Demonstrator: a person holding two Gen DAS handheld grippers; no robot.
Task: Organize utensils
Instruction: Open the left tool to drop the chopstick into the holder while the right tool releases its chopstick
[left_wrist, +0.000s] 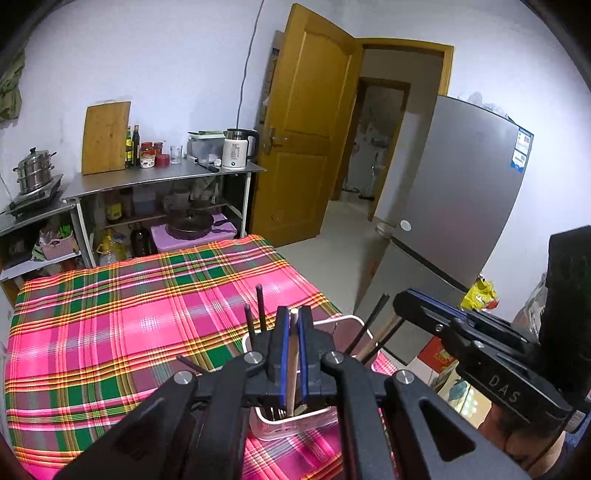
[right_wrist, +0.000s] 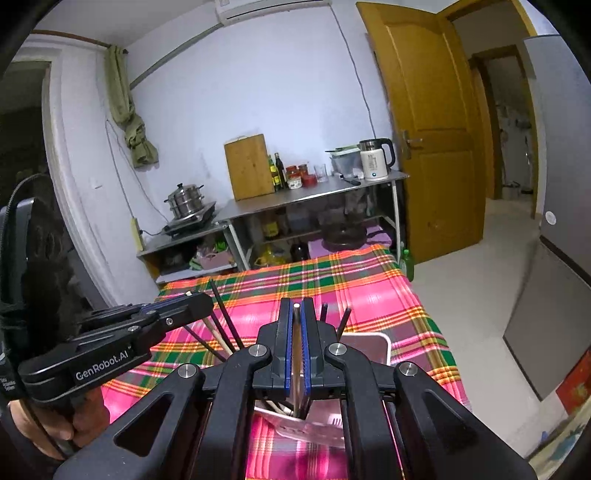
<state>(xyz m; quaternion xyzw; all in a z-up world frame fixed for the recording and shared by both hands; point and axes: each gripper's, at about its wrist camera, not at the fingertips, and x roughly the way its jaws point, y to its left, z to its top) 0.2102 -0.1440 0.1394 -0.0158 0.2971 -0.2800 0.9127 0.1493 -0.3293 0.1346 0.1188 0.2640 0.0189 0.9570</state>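
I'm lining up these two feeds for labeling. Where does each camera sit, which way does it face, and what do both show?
Left wrist: sits on the left tool, facing the utensil holder and far counter; its fingers clamp a wooden utensil handle; the right tool shows beside it.
Right wrist: sits on the right tool, facing the same way; its fingers clamp a metal utensil handle; the left tool and the hand holding it show.
Shared: plaid tablecloth, kettle, door.

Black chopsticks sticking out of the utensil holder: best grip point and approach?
Grip the black chopsticks on their upper shafts, coming from above with the jaws closing across them. They stand nearly upright, tips clear above the holder's rim, lower ends hidden inside. Both grippers already hold a utensil, so one must release first.
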